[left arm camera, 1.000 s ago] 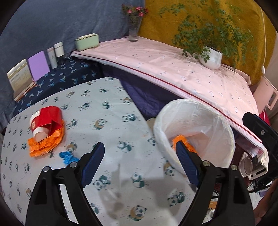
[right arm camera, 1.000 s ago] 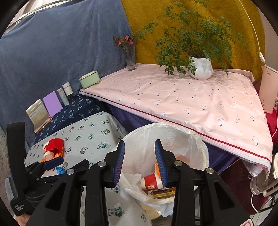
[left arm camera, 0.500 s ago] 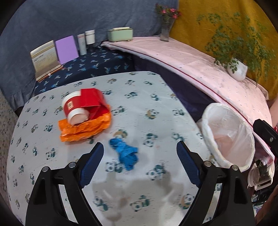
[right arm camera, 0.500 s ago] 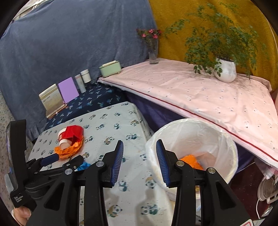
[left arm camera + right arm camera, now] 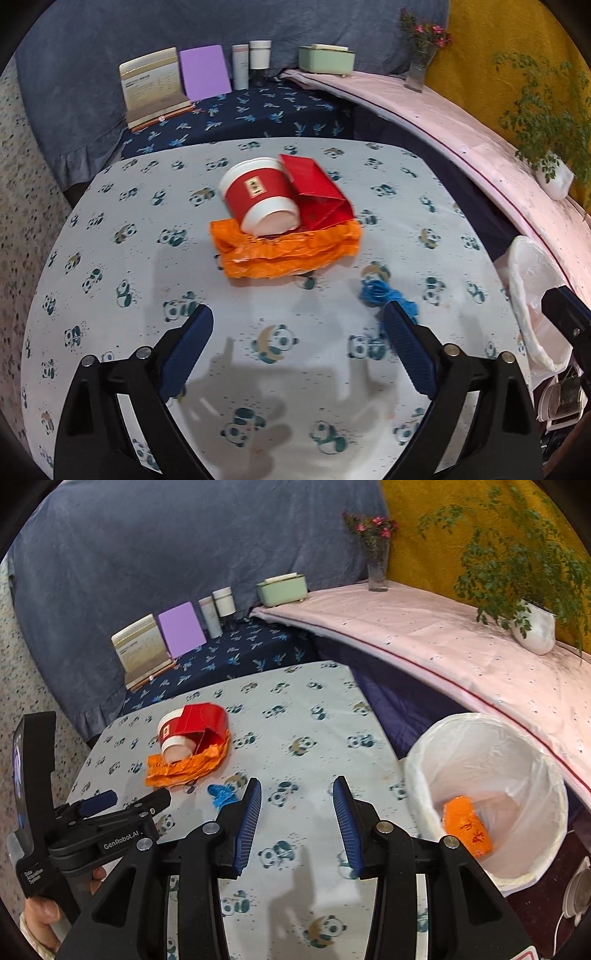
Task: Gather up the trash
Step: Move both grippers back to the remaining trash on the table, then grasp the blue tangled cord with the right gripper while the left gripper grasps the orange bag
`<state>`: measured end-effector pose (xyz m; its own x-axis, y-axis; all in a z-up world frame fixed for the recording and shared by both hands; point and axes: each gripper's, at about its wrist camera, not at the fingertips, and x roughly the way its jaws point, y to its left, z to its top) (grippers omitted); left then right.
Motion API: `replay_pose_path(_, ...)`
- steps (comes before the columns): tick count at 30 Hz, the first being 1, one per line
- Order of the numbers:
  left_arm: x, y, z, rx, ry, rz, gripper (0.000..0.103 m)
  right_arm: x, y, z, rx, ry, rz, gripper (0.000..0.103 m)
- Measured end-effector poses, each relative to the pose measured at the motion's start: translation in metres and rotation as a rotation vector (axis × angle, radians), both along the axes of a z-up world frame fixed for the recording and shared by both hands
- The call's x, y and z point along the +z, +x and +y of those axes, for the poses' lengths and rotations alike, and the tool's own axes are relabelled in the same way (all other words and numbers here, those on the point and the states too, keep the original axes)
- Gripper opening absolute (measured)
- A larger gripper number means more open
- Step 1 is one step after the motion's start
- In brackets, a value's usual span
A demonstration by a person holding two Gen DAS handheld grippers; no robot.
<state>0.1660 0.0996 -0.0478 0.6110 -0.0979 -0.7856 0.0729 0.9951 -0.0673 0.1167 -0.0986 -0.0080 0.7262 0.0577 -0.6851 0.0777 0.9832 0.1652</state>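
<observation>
The left claw hung over the surface with nothing between its pads, and its jaws were opening wide. The right claw stood about half open and was empty too; under it was only the panda cloth.

The trash that remained lay together on the surface. A red paper cup lay on its side, touching a red carton, and both rested on an orange wrapper. A blue crumpled scrap lay apart from this pile, just beside the right finger of the left claw. The bin, lined with a white bag, stood beside the surface on the right side.

Some things could go wrong from here, I think. The cup could roll away if a pad pushed its round side instead of closing on it. The wrapper was thin and flat, so the claw might slide over it, or lift it and tip the cup and carton off. The blue scrap was small and soft, and wide jaws could close beside it or catch the cloth with it. If both claws went to the same pile, they might also strike each other.

Counted: one cup, one carton, one orange wrapper and one blue scrap on the surface, so four pieces; one more orange piece already in the bin; two claws; one bin.
</observation>
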Motion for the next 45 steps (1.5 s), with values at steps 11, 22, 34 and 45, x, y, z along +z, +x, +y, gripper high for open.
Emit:
replay_pose_path(11, -0.019, 0.029, 0.045, 0.075, -0.039, 0.05, 0.09, -0.041, 0.033, 0.048, 0.08, -0.009, 0.092, 0.047)
replay_pose_path(22, -0.038, 0.068, 0.048, 0.088, -0.079, 0.095, 0.09, -0.077, 0.065, 0.068, 0.115, -0.019, 0.164, 0.047)
replay_pose_path(34, -0.053, 0.078, 0.039, 0.034, -0.108, 0.149, 0.017, -0.096, 0.073, 0.063, 0.111, -0.003, 0.191, 0.038)
replay_pose_path(45, -0.023, 0.047, 0.021, -0.009, -0.129, 0.103, 0.007, -0.072, 0.05, 0.037, 0.061, 0.039, 0.141, 0.024)
